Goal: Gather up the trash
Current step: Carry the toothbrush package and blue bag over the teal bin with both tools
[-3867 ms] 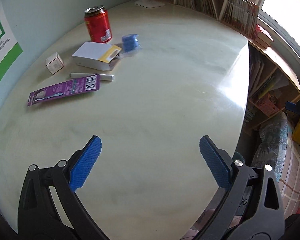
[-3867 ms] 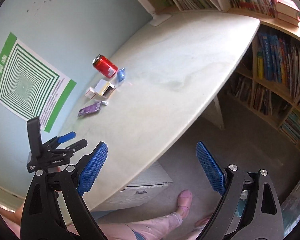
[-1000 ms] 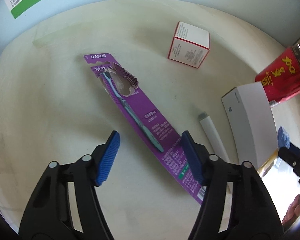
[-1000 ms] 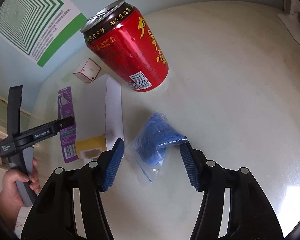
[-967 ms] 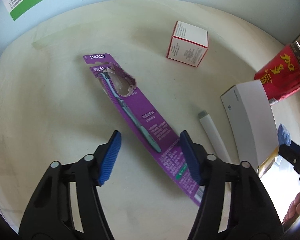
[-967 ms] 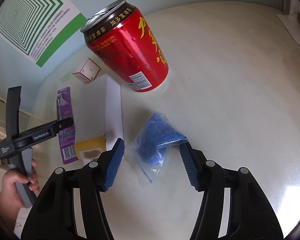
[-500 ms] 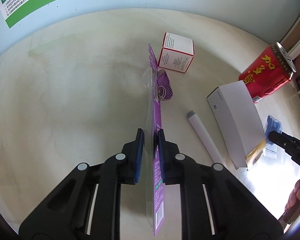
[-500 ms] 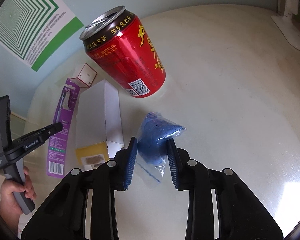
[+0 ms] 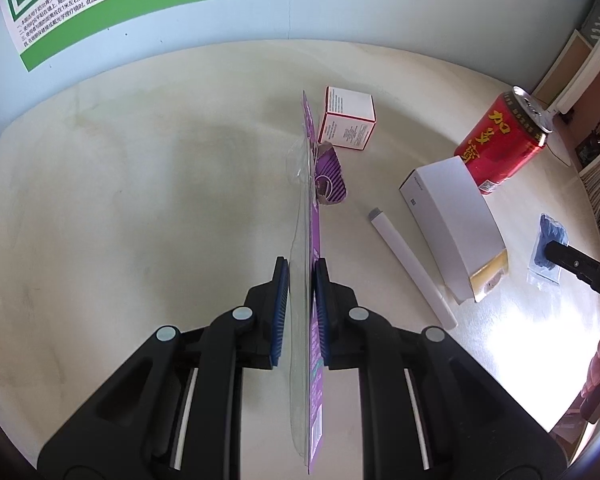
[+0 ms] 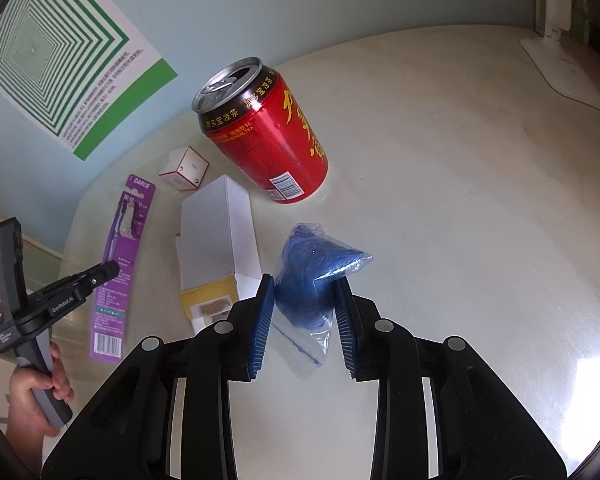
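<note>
Left wrist view: the left gripper (image 9: 300, 280) is clamped on the purple toothbrush package (image 9: 314, 240), which stands edge-on between the pads with its far end close to the small red-and-white box (image 9: 348, 122). This view alone shows the white tube (image 9: 410, 268), lying on the table (image 9: 140, 200) between the package and the long white carton (image 9: 452, 220). The red can (image 9: 500, 136) stands upright just beyond the carton.

Right wrist view: the right gripper (image 10: 304, 292) is closed on the clear bag of blue material (image 10: 312, 276); both pads press its sides. Its jaws have just been closing, with the bag between them. The package appears here face-on, printed side visible, nipped by the other gripper's tip, and a hand (image 10: 36, 392) grips that tool's handle. The can's opened top shows only here. A white stand base (image 10: 560, 72) sits at the table's far edge. A green-striped poster (image 10: 60, 52) is on the wall.
</note>
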The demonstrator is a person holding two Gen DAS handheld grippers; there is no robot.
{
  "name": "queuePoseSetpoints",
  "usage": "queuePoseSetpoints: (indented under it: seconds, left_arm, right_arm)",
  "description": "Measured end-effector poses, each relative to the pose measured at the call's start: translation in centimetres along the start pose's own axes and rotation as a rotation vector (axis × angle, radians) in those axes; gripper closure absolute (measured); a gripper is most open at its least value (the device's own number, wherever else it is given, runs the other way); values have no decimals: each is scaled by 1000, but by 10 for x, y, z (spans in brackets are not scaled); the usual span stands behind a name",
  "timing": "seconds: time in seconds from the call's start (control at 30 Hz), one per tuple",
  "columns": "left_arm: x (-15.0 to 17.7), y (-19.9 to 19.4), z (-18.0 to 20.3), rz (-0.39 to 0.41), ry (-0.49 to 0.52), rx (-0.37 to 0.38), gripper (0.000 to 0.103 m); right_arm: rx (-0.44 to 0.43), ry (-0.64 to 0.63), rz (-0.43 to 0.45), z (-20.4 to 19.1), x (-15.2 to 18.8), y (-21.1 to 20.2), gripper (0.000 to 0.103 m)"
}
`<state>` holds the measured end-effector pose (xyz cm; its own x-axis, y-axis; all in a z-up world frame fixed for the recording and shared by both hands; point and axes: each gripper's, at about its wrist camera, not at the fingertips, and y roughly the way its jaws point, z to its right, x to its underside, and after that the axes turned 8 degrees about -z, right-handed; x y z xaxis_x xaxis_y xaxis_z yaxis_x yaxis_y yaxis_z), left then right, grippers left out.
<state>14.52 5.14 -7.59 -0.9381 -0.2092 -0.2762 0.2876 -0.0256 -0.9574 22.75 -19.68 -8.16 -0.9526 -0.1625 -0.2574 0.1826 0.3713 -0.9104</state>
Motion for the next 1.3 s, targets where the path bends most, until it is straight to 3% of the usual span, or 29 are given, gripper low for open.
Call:
queuePoseSetpoints:
  seconds: [0.33, 0.6, 1.0, 1.3]
  left_arm:
    - [10, -16, 13, -6, 102, 25, 91]
    - [31, -34, 32, 1, 300, 86, 91]
    - [92, -53, 72, -22, 683, 236, 91]
    - [171, -73, 122, -61, 961, 319, 91]
  right_arm:
    - [4, 45, 51, -10, 25, -20, 72]
    - [40, 173, 130, -11, 74, -41, 72]
    - [162, 449, 274, -26, 202, -81, 72]
    - [228, 672, 362, -31, 321, -117, 72]
